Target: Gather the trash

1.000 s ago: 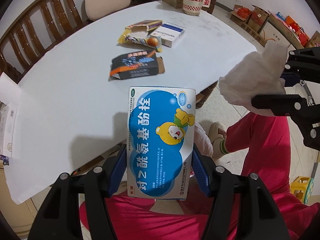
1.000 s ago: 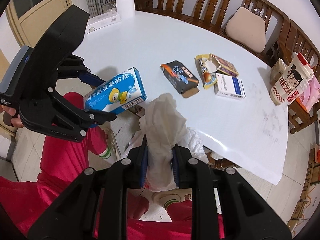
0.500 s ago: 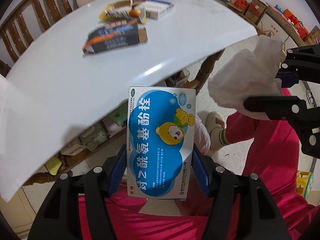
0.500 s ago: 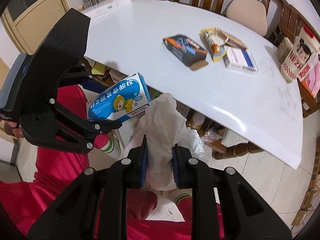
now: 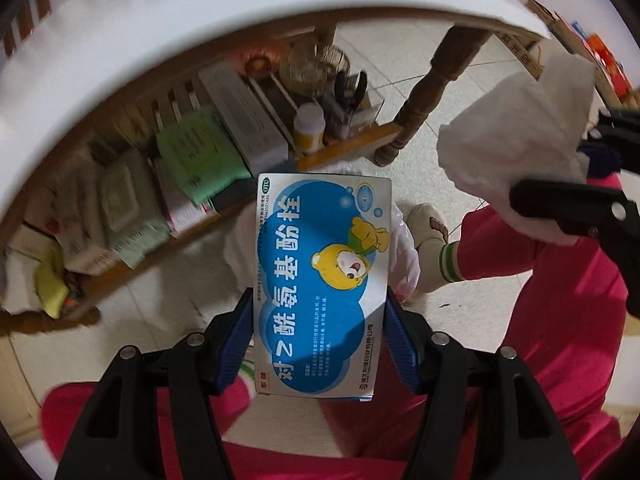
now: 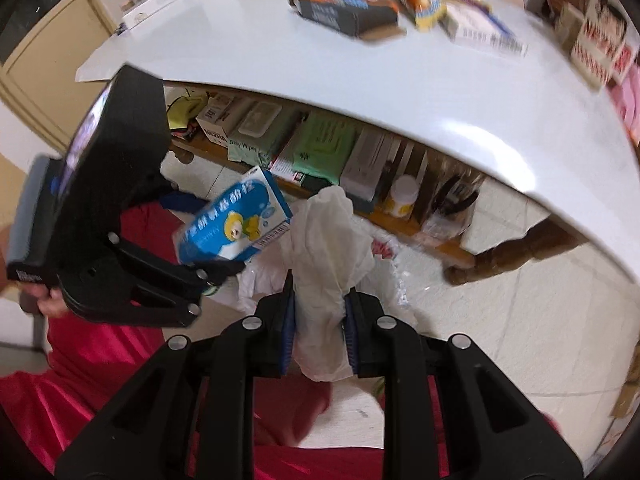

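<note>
Holding trash in both hands, the person has the two grippers down below the edge of the white table point(image 6: 400, 92), over the floor between their red-trousered knees. The left gripper point(image 5: 320, 320) is clamped on a blue and white box point(image 5: 322, 280) with a cartoon bear; its long axis runs straight out along the fingers, away from the hand. The right gripper point(image 6: 319, 312) is closed on a crumpled white tissue point(image 6: 328, 248), which bulges up out of the jaws. A thin plastic bag point(image 6: 388, 280) lies on the tiled floor just beyond and below both loads, mostly hidden behind them; its mouth cannot be made out, though it looks like the place for the trash. In the right view the box sits left of the tissue and near it, so the two grippers are close together, and neither is clearly the nearer to the bag. Room to move is tight: the table rim hangs above, a low wooden shelf point(image 5: 348, 148) packed with packets stands on the far side, a table leg point(image 5: 432, 88) rises far right, and a slippered foot point(image 5: 430, 236) rests right of the bag. Three more items, a dark box point(image 6: 344, 12), a yellow wrapper point(image 6: 420, 4) and a white box point(image 6: 484, 32), lie on the far tabletop.
</note>
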Action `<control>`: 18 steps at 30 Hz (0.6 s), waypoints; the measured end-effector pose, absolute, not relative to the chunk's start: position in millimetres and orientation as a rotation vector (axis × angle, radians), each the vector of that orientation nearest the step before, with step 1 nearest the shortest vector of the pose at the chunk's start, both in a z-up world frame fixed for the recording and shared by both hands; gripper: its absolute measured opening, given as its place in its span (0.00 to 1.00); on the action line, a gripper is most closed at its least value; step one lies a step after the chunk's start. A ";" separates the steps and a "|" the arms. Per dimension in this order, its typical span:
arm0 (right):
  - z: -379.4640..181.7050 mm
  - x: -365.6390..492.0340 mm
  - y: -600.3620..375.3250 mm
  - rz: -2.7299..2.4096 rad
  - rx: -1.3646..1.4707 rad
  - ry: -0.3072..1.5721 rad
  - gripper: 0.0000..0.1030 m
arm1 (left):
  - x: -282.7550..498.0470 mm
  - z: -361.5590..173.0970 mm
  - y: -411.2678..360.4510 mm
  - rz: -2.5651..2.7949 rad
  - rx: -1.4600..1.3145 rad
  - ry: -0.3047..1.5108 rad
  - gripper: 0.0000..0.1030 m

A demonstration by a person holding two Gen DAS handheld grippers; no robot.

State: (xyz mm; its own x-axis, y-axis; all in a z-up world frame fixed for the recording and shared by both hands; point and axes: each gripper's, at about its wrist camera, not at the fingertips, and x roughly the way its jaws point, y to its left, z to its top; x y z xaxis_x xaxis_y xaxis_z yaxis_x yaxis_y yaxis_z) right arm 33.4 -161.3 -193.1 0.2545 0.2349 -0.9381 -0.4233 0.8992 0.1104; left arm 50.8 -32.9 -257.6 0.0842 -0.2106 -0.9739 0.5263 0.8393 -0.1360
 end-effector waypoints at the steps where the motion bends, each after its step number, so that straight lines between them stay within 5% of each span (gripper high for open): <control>1: -198.6 34.9 -161.3 0.443 -0.179 1.238 0.20 | 51.7 -266.8 -33.0 -0.549 0.274 1.390 0.58; 18: -353.9 71.0 -158.1 0.326 -0.067 1.476 0.21 | 83.7 -372.7 -35.8 -0.419 0.181 1.548 0.58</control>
State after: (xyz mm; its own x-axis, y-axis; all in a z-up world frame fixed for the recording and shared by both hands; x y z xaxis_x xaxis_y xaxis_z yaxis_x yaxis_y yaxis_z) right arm 71.0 -158.1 -353.9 0.0593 0.1745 -0.9829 -0.2556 0.9544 0.1541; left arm 83.7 -35.8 -372.7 -0.0297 -0.1472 -0.9887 0.3717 0.9165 -0.1476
